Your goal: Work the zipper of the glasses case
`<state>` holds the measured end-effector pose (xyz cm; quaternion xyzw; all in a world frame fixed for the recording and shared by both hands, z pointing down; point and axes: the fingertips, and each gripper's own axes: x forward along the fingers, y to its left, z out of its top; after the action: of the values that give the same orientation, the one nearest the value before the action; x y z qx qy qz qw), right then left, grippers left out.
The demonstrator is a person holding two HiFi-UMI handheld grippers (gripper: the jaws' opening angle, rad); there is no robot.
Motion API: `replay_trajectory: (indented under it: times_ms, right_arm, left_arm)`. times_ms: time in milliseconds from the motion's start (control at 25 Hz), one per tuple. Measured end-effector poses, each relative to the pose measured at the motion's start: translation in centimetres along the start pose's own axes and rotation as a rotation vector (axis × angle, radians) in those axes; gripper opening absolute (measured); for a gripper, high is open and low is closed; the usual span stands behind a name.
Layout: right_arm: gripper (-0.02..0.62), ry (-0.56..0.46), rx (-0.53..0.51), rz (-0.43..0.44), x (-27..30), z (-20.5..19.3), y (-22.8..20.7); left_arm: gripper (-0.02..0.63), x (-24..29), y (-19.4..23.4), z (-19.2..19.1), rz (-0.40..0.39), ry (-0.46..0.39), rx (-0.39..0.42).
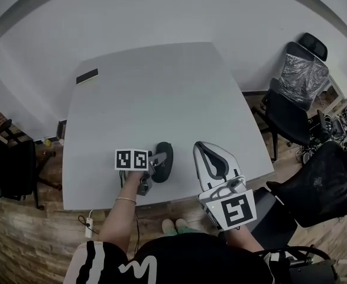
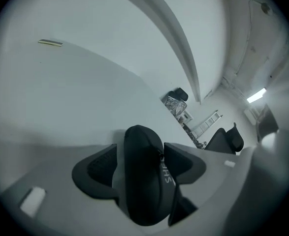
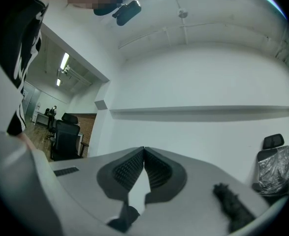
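- Case (image 1: 164, 161), black and oval, is laid on the grey table (image 1: 149, 93), close to the front edge on the person's side.
- Left gripper (image 2: 140, 149) is held over that front edge by the left hand (image 1: 135, 179). It is tilted downward and pointed at the case.
- The left forearm is stretched forward from the body, and a thin bangle (image 1: 126, 200) is worn at the wrist.
- Its jaws are held apart with the case between them. In the left gripper view a strip of table is seen between the case and the pad (image 2: 97, 168) at that view's left. The other pad is seen right against the lettered side of the case, so no squeeze is shown.
- The zipper cannot be made out in any view.
- Right gripper (image 3: 144, 151) is held level to the right of the case and apart from it, pointed across the table at the white wall (image 3: 208, 82).
- Its jaws are brought together at the tips, and nothing is caught between them.
- The right forearm is kept close to the body, and that gripper's marker cube (image 1: 235, 209) is seen just off the table edge.
- A dark flat slab (image 1: 87, 76) is seen at the far left corner, well apart from both grippers.
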<state>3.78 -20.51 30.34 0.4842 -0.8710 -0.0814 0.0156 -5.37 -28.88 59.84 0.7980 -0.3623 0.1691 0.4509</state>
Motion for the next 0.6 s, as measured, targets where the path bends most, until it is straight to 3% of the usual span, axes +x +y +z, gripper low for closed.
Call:
replay_trajectory:
  times_ms: [320,440,600]
  right_arm:
    - [0.006,0.042,0.013,0.012,0.0,-1.3,-0.2]
    - [0.006,0.022,0.016,0.009,0.0,-1.1,-0.6]
    - [0.006,0.002,0.019,-0.018,-0.2,-0.9,-1.4]
  left_arm:
    - [0.382,4.1,-2.6,-1.9,0.054,0.142,0.150]
    - [0.407,5.6,-3.4,-2.7,0.069,0.193,0.176]
    - [0.409,6.0,-3.5,-3.1,0.091,0.197,0.179]
